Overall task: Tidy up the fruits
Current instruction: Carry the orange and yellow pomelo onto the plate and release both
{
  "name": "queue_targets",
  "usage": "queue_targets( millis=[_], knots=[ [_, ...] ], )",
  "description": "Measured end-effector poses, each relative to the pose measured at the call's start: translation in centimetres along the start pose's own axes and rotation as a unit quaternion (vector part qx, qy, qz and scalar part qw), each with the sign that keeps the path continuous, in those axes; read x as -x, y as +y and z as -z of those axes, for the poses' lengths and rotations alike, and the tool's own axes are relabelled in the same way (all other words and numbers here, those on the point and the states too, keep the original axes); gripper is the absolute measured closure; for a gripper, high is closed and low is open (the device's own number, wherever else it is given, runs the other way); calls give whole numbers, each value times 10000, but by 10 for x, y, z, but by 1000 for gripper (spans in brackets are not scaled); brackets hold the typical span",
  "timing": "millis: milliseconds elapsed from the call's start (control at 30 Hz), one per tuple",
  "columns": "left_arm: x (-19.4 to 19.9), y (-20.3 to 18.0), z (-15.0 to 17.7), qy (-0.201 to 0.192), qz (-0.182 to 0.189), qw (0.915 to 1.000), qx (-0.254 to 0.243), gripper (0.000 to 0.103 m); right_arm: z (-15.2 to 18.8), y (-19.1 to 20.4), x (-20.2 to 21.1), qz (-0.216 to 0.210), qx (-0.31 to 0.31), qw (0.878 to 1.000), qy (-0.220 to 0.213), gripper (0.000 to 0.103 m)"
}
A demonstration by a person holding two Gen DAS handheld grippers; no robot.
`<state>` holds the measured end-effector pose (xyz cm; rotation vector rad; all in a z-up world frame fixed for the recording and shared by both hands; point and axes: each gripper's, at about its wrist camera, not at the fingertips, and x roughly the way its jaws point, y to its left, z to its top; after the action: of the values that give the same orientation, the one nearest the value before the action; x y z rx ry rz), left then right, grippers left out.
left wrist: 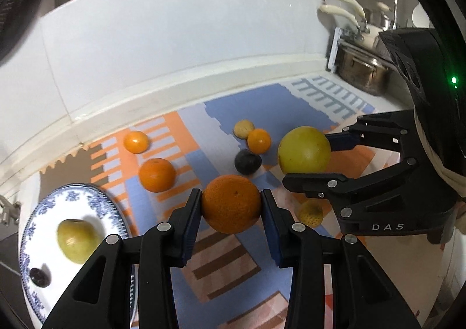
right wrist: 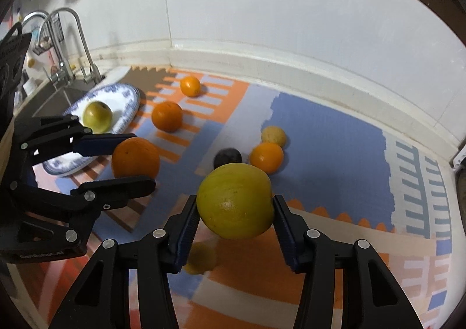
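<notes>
I'm gripping a large orange [left wrist: 231, 203] between my left tool's [left wrist: 232, 206] pads, lifted above the patterned mat [left wrist: 221, 253]. My right tool [left wrist: 305, 154] is clamping a yellow-green fruit [left wrist: 303, 149]. A pear [left wrist: 76, 240] is sitting on the blue-patterned plate [left wrist: 38, 212].

Two close wrist views angled down, sharing the patterned mat [left wrist: 204, 160] and plate [right wrist: 128, 96].

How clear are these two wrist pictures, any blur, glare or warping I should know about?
Left wrist view: fisheye bends the wall ledge into an arc; the orange in the left gripper is sharp; a yellowish fruit beneath the right gripper is smeared. Right wrist view: same curving, dark corners; the yellow-green fruit carries a small highlight; the tiled wall looks bright and washed out.
</notes>
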<state>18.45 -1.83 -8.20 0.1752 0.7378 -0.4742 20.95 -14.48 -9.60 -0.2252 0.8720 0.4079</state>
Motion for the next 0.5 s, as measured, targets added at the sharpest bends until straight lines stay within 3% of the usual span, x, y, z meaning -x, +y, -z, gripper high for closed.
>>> queue_targets(
  millis=[500],
  knots=[
    [70,24,15,-651,-469,9955,501,64,-14,51,53,14,-103,9974,-712,52]
  ],
)
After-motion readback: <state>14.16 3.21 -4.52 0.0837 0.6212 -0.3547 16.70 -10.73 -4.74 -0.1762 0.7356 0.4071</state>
